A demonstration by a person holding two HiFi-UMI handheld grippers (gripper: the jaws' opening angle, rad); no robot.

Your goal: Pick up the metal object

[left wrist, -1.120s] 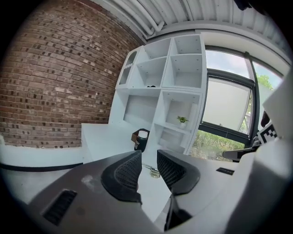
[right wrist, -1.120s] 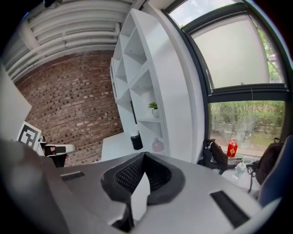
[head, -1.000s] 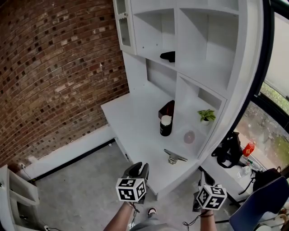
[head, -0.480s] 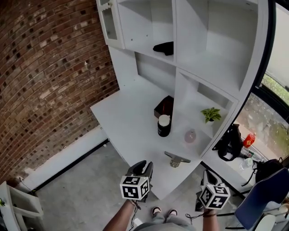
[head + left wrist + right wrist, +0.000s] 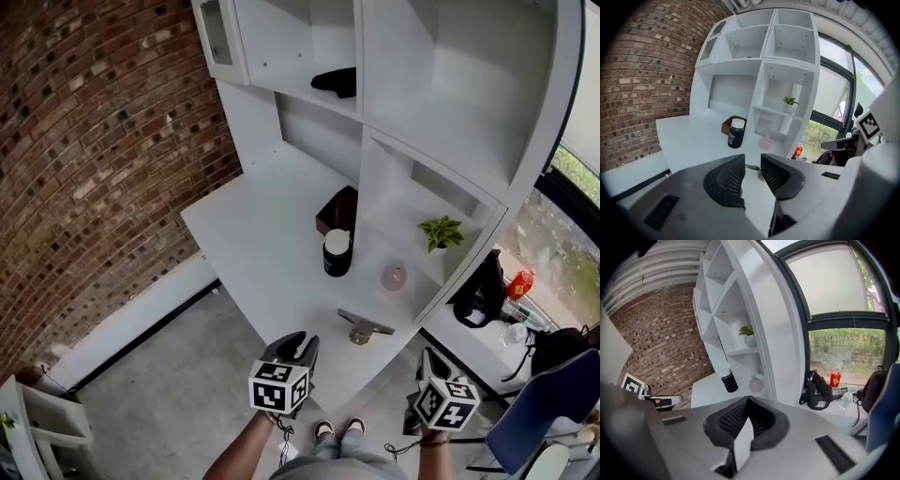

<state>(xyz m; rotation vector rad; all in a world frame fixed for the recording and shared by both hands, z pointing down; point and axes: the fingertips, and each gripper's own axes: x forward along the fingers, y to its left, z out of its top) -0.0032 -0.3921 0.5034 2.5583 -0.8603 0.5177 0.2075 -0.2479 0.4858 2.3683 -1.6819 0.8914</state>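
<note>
The metal object (image 5: 364,326), a flat bar on a short stem, lies near the front right edge of the white desk (image 5: 258,239). In the left gripper view only a sliver of the metal object (image 5: 752,167) shows between the jaws. My left gripper (image 5: 298,349) hangs below the desk's front edge, short of the object, with its jaws a narrow gap apart and nothing between them (image 5: 752,171). My right gripper (image 5: 427,367) is lower right, off the desk's corner, its jaws closed tip to tip on nothing (image 5: 747,401).
A black jar with a white lid (image 5: 337,252), a brown open box (image 5: 337,211) and a pink round ornament (image 5: 394,277) stand behind the object. A small potted plant (image 5: 443,231) sits in a shelf niche. A brick wall (image 5: 94,141) rises left; a black bag (image 5: 487,286) and a red bottle (image 5: 521,283) are right.
The head view has swung so the desk and shelves sit higher and further left in the picture. Both grippers stay low at the desk's front edge, their jaws unchanged.
</note>
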